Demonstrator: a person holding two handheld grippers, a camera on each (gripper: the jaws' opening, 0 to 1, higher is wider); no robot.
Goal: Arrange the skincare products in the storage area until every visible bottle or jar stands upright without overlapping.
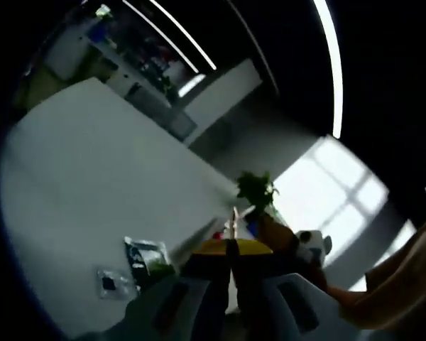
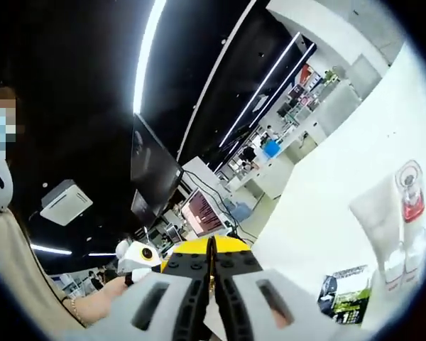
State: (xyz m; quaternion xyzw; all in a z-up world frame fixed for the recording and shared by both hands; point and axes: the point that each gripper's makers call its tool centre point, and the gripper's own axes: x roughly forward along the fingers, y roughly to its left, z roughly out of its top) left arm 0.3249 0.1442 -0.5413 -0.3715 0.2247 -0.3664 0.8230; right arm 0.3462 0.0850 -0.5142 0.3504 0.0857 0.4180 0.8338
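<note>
Both grippers, left (image 1: 231, 266) and right (image 2: 211, 280): fingers clenched, empty. Desk (image 2: 319, 192): one tube (image 2: 378, 209), one red-capped bottle (image 2: 410, 192), one green packet (image 2: 349, 286).

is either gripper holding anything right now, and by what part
Nothing is held. The left gripper and the right gripper both have their jaws pressed together with nothing between them, raised away from the white table.

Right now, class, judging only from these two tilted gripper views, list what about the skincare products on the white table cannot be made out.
- Clear bottle with red liquid, right gripper view: base hidden by the white tube.
- Dark green-printed packet, right gripper view: print too small.
- Two flat packets, left gripper view: blurred.
- Small products, left gripper view: behind the left gripper fingers, too small.
</note>
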